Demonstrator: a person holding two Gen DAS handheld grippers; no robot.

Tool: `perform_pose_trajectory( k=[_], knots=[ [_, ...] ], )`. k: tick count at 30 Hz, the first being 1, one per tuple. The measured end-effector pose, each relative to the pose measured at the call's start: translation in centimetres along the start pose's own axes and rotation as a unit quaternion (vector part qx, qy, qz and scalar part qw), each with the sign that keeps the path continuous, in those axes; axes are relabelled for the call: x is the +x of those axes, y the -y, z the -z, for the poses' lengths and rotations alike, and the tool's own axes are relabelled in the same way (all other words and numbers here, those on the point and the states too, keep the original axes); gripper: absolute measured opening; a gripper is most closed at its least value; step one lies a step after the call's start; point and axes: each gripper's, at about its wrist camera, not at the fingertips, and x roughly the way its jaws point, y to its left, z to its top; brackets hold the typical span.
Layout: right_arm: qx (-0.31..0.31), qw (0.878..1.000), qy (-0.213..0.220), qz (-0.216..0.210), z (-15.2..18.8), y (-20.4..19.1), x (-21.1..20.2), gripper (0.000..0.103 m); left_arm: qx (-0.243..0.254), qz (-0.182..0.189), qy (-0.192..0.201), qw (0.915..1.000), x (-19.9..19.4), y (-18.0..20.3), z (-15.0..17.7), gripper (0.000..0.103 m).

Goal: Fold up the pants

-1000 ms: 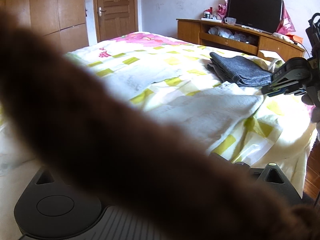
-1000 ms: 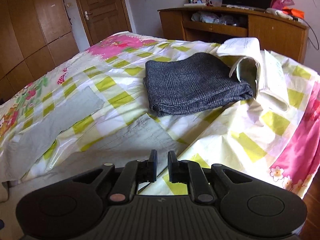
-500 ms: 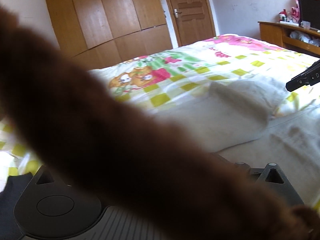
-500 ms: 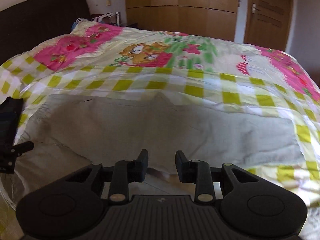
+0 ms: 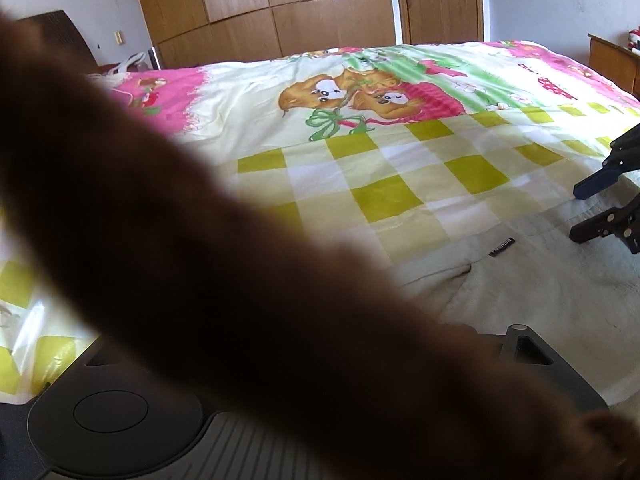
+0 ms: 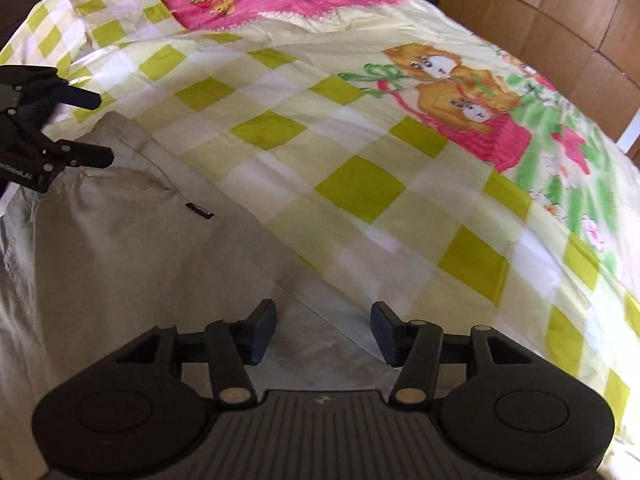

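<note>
On the bed (image 6: 360, 184), under a bright checked and cartoon-printed cover, I have a pair of pale beige pants (image 6: 120, 256) lying flat along the near edge of the mattress, a small dark label (image 6: 201, 211) showing on the fabric.

My right claw (image 6: 323, 330) hangs just above the pants at their border with the cover, its two dark pads spread wide with nothing between them. In my left wrist view the same claw (image 5: 592, 212) shows at the right edge, its fingertips parted over the pants, to the right of the label (image 5: 501, 247).

My left claw (image 6: 96, 128) appears in the right wrist view at the far corner of the pants, to the left of the label; its fingers (image 6: 86, 158) stand apart, one over the cover and one over the beige cloth, gripping nothing that I can see. From its own camera the claw is hidden: a blurred brown shape (image 5: 200, 260), close to the lens, crosses the frame diagonally and covers the fingers. Beyond the bed stand a wooden wardrobe (image 5: 280, 12) and a door (image 5: 438, 0).
</note>
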Motion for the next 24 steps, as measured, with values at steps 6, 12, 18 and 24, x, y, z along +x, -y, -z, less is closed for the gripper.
perform_pose_trajectory(
  k=[6, 12, 18, 24],
  knots=[
    [-0.012, 1.0, -0.014, -0.015, -0.7, -0.5, 1.5, 0.053, 0.0, 0.018, -0.039, 0.9991, 2.4, -0.4, 0.6, 0.065],
    [-0.007, 1.0, -0.015, 0.004, -1.2, -1.9, 0.1, 0.019, -0.007, 0.017, -0.041, 0.999, 1.3, -1.1, -0.1, 0.017],
    [-0.006, 0.999, 0.044, 0.029, -2.4, -2.8, -5.4, 0.018, -0.004, 0.014, 0.012, 0.9998, -2.8, -0.9, -1.2, 0.013],
    [-0.031, 0.996, 0.085, 0.02, -1.1, -4.9, -11.0, 0.019, -0.015, 0.078, 0.095, 0.9923, -12.1, 0.0, 0.3, 0.013]
  ],
)
